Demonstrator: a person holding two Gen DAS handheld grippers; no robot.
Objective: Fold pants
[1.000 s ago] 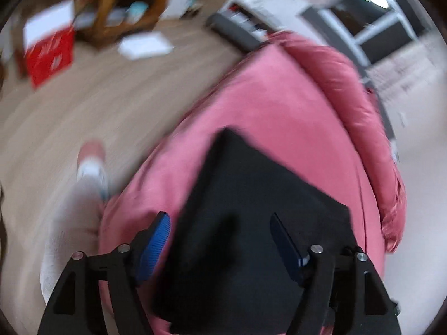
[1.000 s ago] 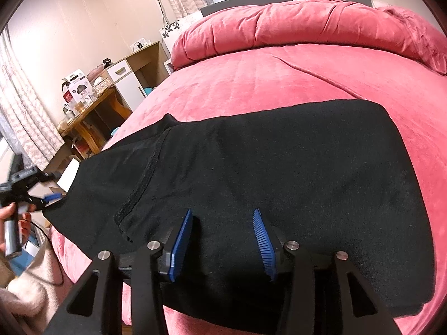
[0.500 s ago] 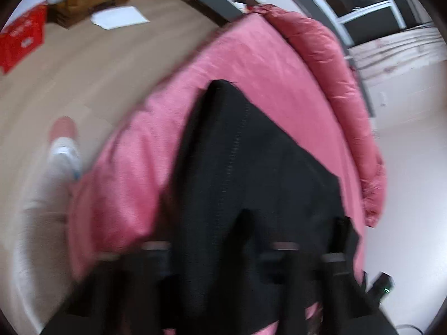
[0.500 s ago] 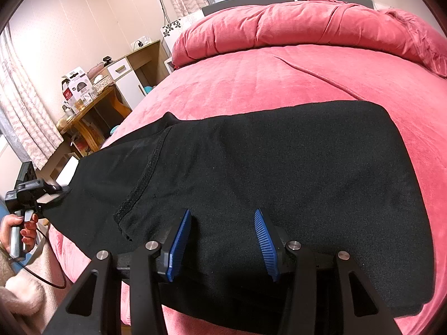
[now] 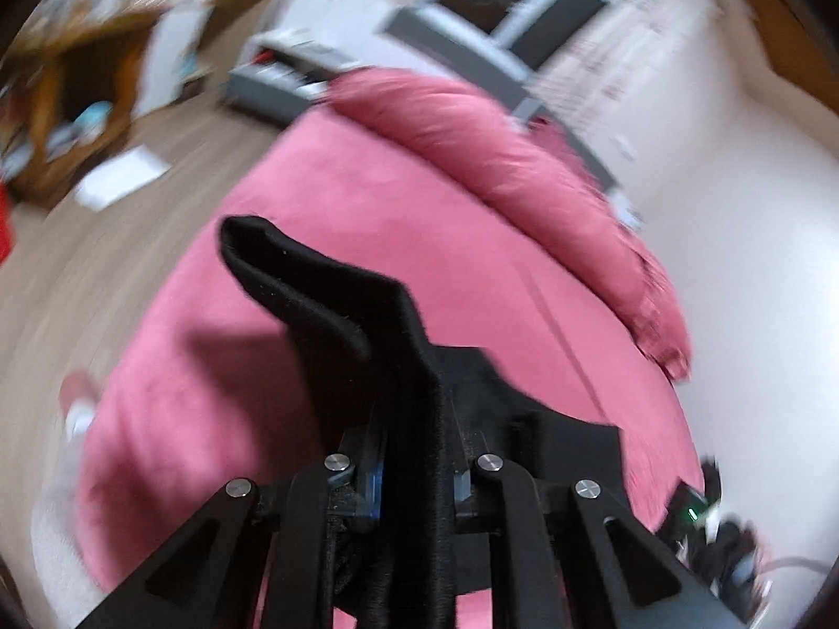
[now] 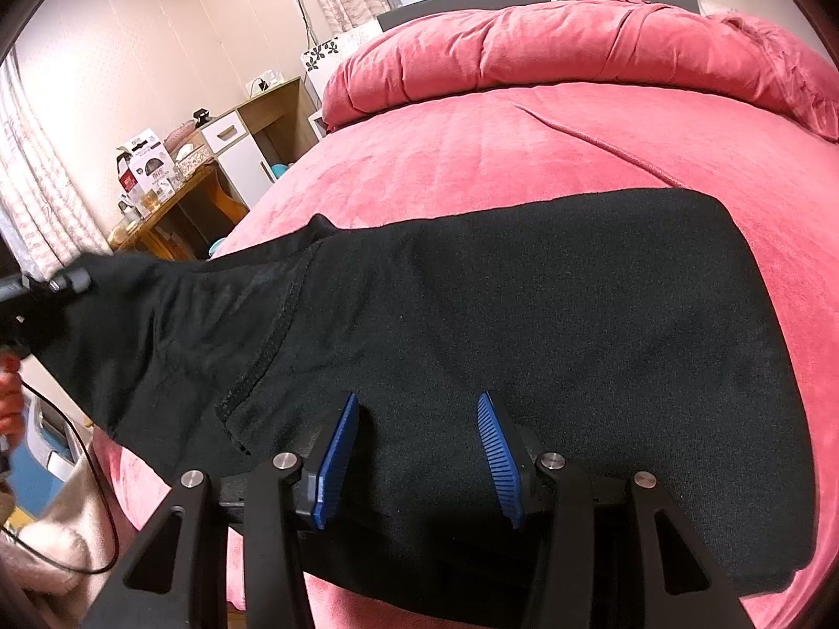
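Now left gripper [image 5: 414, 477] clamps pants [image 6: 524, 325] | right gripper [image 6: 417, 456] agape, empty | bed [image 6: 524, 152] beneath

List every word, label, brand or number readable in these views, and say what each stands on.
None can be read.
Red and white box on the wooden desk: print is there, too small to read.
White box with black leaf pattern beside the bed: no lettering made out.
Left wrist view: too blurred.

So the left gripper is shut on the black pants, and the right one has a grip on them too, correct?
Not quite. The left gripper is shut on the black pants, but the right wrist view shows the right gripper open, its blue fingers apart over the cloth.
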